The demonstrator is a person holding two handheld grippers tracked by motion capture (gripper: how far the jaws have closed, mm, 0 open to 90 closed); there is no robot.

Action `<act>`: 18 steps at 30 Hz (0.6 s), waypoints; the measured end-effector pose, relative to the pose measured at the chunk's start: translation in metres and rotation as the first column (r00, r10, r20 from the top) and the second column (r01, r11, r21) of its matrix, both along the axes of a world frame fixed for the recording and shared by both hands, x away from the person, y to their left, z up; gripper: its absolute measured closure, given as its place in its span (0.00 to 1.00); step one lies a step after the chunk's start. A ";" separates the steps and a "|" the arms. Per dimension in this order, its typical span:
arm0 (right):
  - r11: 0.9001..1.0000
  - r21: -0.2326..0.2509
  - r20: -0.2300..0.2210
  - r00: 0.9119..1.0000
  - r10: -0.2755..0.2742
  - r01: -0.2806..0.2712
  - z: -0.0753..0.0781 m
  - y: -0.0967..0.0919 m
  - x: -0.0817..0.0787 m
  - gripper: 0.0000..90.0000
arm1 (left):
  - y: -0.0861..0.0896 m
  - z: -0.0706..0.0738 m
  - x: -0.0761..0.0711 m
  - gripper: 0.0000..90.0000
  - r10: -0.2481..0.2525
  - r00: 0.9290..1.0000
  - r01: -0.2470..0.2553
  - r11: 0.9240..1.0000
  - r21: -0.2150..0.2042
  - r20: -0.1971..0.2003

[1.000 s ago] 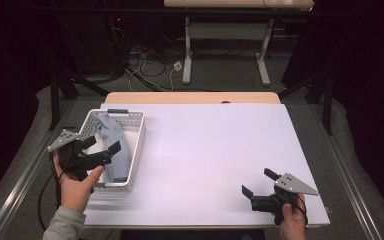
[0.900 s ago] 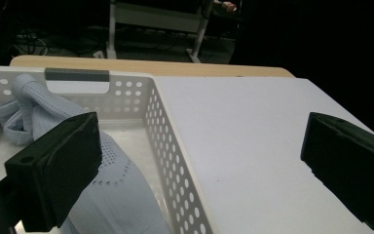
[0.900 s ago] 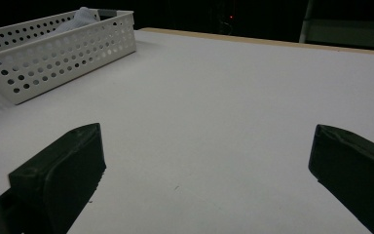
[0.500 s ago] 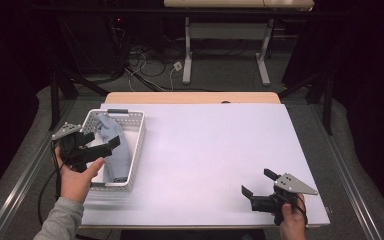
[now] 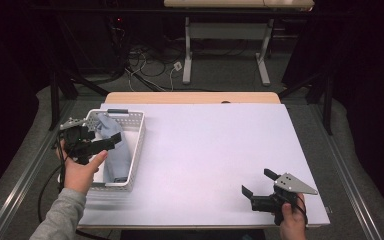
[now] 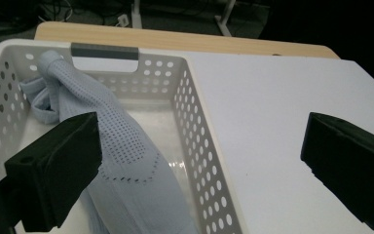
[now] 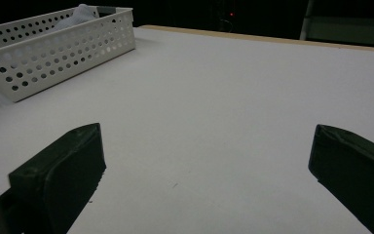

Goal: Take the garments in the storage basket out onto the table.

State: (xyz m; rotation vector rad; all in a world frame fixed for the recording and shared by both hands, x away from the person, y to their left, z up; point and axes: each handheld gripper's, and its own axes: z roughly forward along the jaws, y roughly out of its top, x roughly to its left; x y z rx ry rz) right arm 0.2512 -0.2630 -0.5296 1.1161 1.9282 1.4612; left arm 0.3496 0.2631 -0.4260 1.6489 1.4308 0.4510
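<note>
My left hand-held gripper (image 5: 101, 145) hovers over the basket (image 5: 136, 150), jaws wide — nothing held. Cloth (image 6: 126, 161) lies inside, soft, light, floppy; I'd pinch a raised fold mid-length. Right hand-held gripper (image 5: 257, 189) open, idle on the bench (image 5: 205, 150).

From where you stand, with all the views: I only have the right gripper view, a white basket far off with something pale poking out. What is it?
Observer: A light blue perforated garment lying lengthwise in the white basket.
Operator: Is the other claw holding it?
Observer: No. The left claw hangs open over the basket; in its own view one jaw is above the garment and the other is past the basket's wall, over the table.
Operator: Where does my claw sit on the table?
Observer: The right claw is open, low at the table's near right corner, well apart from the basket.
</note>
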 end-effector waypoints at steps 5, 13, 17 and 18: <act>1.000 0.001 -0.002 1.000 0.002 -0.002 0.000 0.000 0.001 0.00 | -0.003 -0.004 0.007 0.02 0.010 0.999 -0.009 1.000 0.011 -0.031; 1.000 -0.001 0.002 1.000 0.002 -0.002 -0.001 -0.001 0.002 0.00 | -0.005 -0.014 0.020 0.02 0.022 0.997 -0.022 1.000 0.011 -0.079; 1.000 0.002 -0.009 1.000 -0.005 0.005 -0.001 -0.001 0.001 0.00 | -0.005 -0.021 0.029 0.02 0.042 0.991 -0.045 0.999 -0.018 -0.124; 1.000 0.003 -0.009 1.000 -0.004 0.004 -0.001 0.000 0.002 0.00 | -0.004 -0.022 0.031 0.02 0.043 0.989 -0.046 0.999 -0.019 -0.139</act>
